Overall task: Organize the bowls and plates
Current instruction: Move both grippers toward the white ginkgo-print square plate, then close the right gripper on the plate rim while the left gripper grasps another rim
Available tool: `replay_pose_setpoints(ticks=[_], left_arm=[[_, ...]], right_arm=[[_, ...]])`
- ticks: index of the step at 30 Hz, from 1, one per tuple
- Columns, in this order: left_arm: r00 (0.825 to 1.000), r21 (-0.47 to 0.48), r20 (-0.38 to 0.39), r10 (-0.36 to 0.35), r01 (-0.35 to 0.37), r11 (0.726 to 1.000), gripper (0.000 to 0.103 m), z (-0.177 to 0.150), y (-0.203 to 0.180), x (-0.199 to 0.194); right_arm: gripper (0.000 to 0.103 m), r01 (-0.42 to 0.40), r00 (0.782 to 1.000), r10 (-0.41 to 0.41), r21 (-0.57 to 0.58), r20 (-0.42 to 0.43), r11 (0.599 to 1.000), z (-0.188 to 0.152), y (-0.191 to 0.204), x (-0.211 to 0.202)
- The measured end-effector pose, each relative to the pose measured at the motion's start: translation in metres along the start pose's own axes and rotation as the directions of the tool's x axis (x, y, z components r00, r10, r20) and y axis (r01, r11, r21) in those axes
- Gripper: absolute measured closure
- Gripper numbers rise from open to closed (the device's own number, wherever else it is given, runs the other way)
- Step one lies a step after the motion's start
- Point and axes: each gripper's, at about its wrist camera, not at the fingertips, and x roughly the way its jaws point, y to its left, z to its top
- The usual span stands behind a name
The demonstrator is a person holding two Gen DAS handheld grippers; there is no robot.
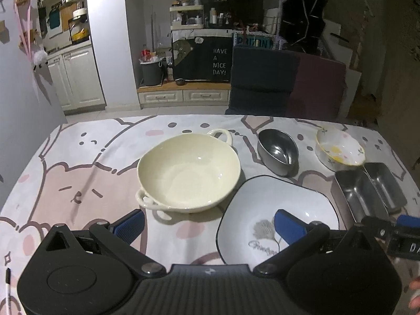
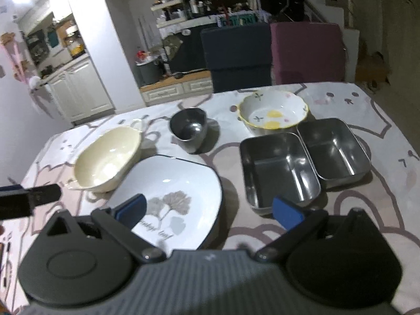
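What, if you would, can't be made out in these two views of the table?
- White plate: its near edge is hidden by the left gripper in the left wrist view.
- Plate lettering: blurred in the right wrist view.
- Steel tray: its near corner sits behind the right gripper.

Your left wrist camera sat low at the near edge of the worktop (image 1: pixel 78 157), looking level along its jaws toward the far cabinets (image 1: pixel 76 78) and chairs (image 1: pixel 262 78). It faced the cream bowl (image 1: pixel 187 169) head-on and near, with the plate (image 1: pixel 275 210) just under its right jaw. Your right wrist camera stood further right, tilted so the room leaned, and looked over the plate (image 2: pixel 173 183) and two tins (image 2: pixel 278 168) close ahead. Both views shared the cream bowl (image 2: pixel 107 157), plate, steel cup (image 1: pixel 278 152), flowered bowl (image 1: pixel 338 149), tins and chairs. Each view caught the other gripper at its edge.
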Motion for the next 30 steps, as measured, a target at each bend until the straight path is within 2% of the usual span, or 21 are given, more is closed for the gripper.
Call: replay_pose_setpoints(ticks=[4,9,13,17,20,22,23,27,30], left_arm=[[1.000,-0.009,-0.028,0.000,0.000,1.000,0.000,0.008,0.001,0.023],[0.994,-0.068,-0.100,-0.031,0.025,0.997,0.000,0.013,0.005,0.055],[0.992,-0.031,-0.117,-0.041,0.038,0.999,0.000,0.012,0.003,0.071],[0.989,-0.019,-0.109,-0.103,0.101,0.995,0.000,0.013,0.002,0.080],[0.983,-0.060,-0.115,-0.143,0.137,0.989,0.000,0.013,0.003,0.085],[0.978,-0.080,-0.120,-0.169,0.160,0.984,0.000,0.013,0.004,0.087],[0.976,-0.086,-0.119,-0.184,0.174,0.981,0.000,0.013,0.005,0.089],[0.971,-0.118,-0.118,-0.206,0.192,0.974,0.000,0.010,0.009,0.093],[0.971,-0.155,-0.107,-0.214,0.196,0.968,0.000,0.008,0.012,0.095]], right_arm=[[0.000,0.020,0.999,-0.020,0.009,-0.029,1.000,0.001,0.002,0.021],[0.000,-0.007,0.993,0.017,0.083,-0.119,0.997,-0.004,0.000,0.046],[0.000,-0.017,0.984,0.042,0.142,-0.176,0.990,-0.012,-0.003,0.063],[0.001,-0.021,0.970,0.085,0.270,-0.228,0.963,-0.020,-0.012,0.077],[0.023,-0.039,0.958,0.135,0.353,-0.251,0.935,-0.026,-0.017,0.083],[0.042,-0.033,0.953,0.138,0.362,-0.268,0.932,-0.028,-0.018,0.088],[0.046,-0.020,0.952,0.130,0.366,-0.277,0.931,-0.030,-0.018,0.090],[0.077,-0.021,0.948,0.136,0.371,-0.287,0.929,-0.033,-0.018,0.093],[0.087,-0.030,0.945,0.133,0.326,-0.298,0.945,-0.033,-0.012,0.092]])
